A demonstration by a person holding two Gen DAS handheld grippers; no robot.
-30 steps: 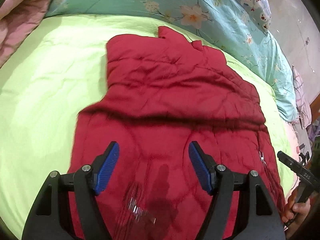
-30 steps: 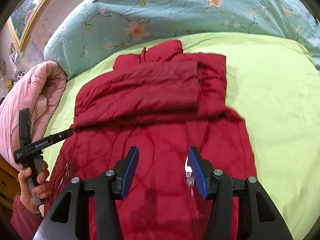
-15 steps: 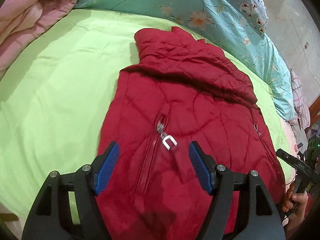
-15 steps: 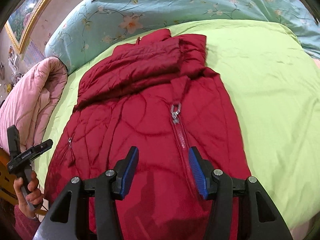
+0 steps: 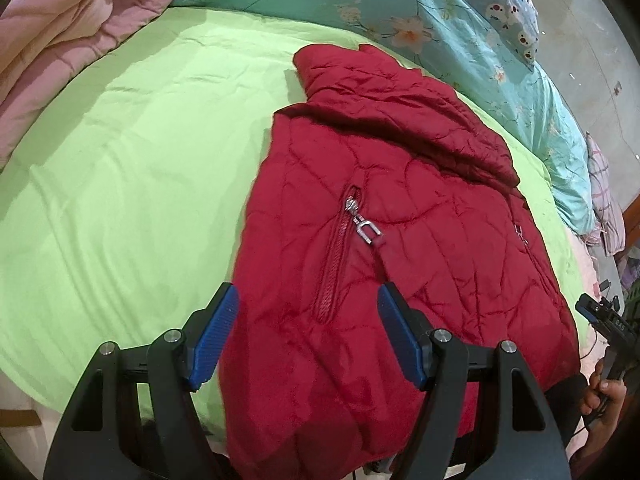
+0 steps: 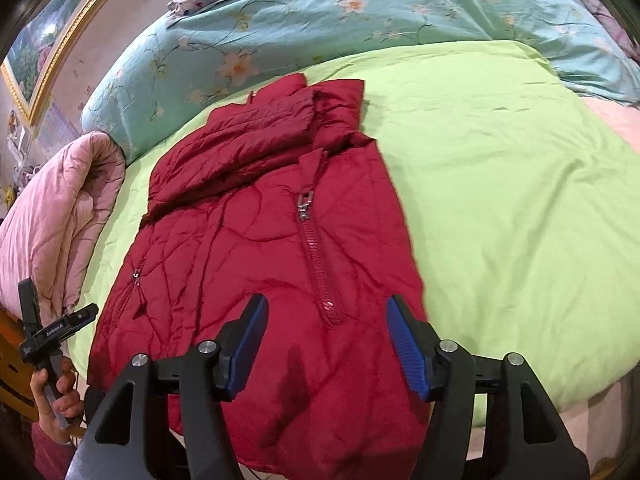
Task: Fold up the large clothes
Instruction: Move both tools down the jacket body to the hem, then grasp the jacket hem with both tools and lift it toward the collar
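A dark red quilted jacket (image 5: pixel 400 220) lies flat on the green bed cover (image 5: pixel 120 160), sleeves folded across its upper part, a silver zip pull (image 5: pixel 366 226) near its middle. My left gripper (image 5: pixel 308 330) hovers open above the jacket's near left hem, nothing between its blue pads. In the right wrist view the same jacket (image 6: pixel 248 240) lies with its zip (image 6: pixel 316 256) running toward me. My right gripper (image 6: pixel 326 344) hangs over the near right hem, its jaws opening, only cloth below them, none pinched.
A rolled pink quilt (image 5: pixel 60 28) lies at the left, a floral turquoise duvet (image 6: pixel 320 20) along the far side. A hand holds the other gripper's handle at the frame edge (image 5: pixel 608 360) (image 6: pixel 48 344). A gold-framed picture (image 6: pixel 40 48) hangs on the wall.
Both grippers have drawn back toward the jacket's hem and apart, the left toward its left edge, the right toward its right edge. The right jaws now stand wider.
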